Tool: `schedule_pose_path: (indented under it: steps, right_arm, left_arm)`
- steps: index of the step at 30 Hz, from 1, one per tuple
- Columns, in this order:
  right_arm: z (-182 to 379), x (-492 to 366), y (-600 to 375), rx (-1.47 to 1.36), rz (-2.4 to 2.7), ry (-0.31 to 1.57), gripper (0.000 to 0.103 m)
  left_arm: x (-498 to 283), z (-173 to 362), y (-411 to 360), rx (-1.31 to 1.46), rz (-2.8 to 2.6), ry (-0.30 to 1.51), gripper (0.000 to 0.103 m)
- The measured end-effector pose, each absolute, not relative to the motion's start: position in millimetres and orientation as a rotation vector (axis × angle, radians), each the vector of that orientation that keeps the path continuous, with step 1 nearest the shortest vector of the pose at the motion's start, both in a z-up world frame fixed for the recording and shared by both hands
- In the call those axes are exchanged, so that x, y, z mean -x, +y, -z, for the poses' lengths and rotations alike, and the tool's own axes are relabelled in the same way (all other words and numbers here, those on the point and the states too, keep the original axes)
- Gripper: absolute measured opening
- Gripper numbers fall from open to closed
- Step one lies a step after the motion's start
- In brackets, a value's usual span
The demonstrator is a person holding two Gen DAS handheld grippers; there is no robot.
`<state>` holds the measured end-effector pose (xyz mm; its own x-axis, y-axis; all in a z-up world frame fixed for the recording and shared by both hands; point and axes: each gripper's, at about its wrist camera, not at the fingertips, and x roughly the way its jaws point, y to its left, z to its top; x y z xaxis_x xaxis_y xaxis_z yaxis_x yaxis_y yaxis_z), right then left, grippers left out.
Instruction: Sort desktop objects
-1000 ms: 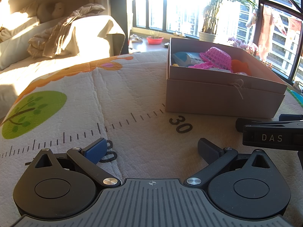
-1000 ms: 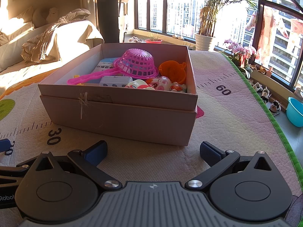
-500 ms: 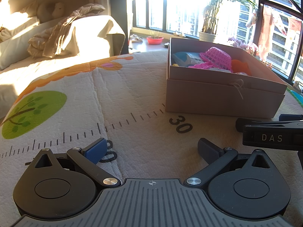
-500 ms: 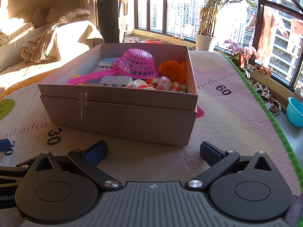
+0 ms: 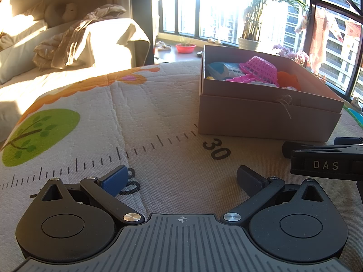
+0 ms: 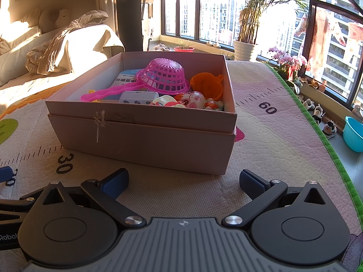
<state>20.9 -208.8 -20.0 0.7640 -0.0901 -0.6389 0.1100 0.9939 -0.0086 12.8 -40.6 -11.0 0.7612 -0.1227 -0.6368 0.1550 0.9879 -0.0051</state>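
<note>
A brown cardboard box (image 6: pixel 145 136) (image 5: pixel 267 115) stands on the printed play mat. Inside lie a pink mesh basket (image 6: pixel 166 76) (image 5: pixel 258 69), a pink tong-like handle (image 6: pixel 109 91), an orange cup (image 6: pixel 207 86), a piglet toy (image 6: pixel 192 98), a white block with buttons (image 6: pixel 138 96) and a blue-and-white packet (image 6: pixel 127 78). My right gripper (image 6: pixel 183 179) is open and empty, low over the mat just in front of the box. My left gripper (image 5: pixel 181 176) is open and empty, over the ruler marks left of the box. The right gripper's side (image 5: pixel 326 163) shows in the left wrist view.
The mat (image 5: pixel 147 113) carries a ruler print, a green tree (image 5: pixel 38 133) and a green border (image 6: pixel 317 122) at its right edge. A sofa with blankets (image 5: pixel 74 45) lies to the left. Plants (image 6: pixel 246 47), shoes and a blue basin (image 6: pixel 354 133) line the window side.
</note>
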Motion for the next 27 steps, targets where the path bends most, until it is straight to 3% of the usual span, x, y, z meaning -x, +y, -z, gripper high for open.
schedule_pose_path:
  steps: [27]
  right_arm:
    - [20.0,-21.3,-208.0,-0.03,0.109,0.693,0.103]
  left_arm:
    - [-13.0,11.0,-40.7,-0.049,0.151,0.689,0.103]
